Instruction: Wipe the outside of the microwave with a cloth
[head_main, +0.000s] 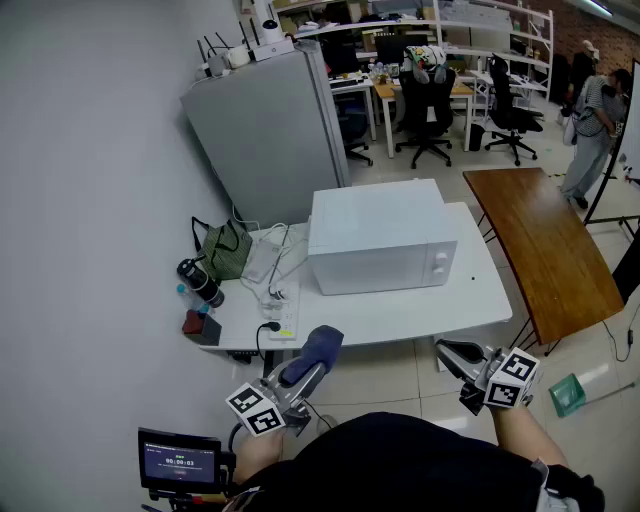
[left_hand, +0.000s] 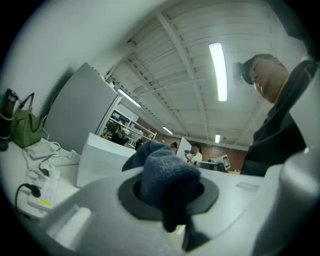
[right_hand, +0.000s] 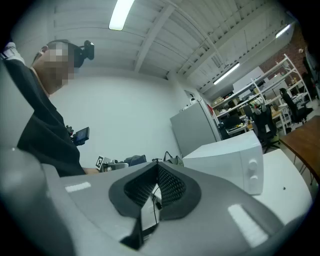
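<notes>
Two grippers, both held short of the tabletop (head_main: 400, 312).
Left gripper (head_main: 308, 368): jaws clenched on a bunched blue cloth (head_main: 320, 343).
Right gripper (head_main: 450, 352): jaws pressed together, nothing between them.
Microwave (head_main: 385, 240): white, on the tabletop, well ahead of both grippers, not yet touched.
Hazards, as judged: the cloth is pinched by one wad and may drag loose under wiping pressure. The power strip (head_main: 282, 308) and cables just left of the microwave may snag. The unbraced microwave may slide.

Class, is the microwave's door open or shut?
Shut. In the head view the microwave shows its front panel flush with the casing, with no gap or swung-out door.
</notes>
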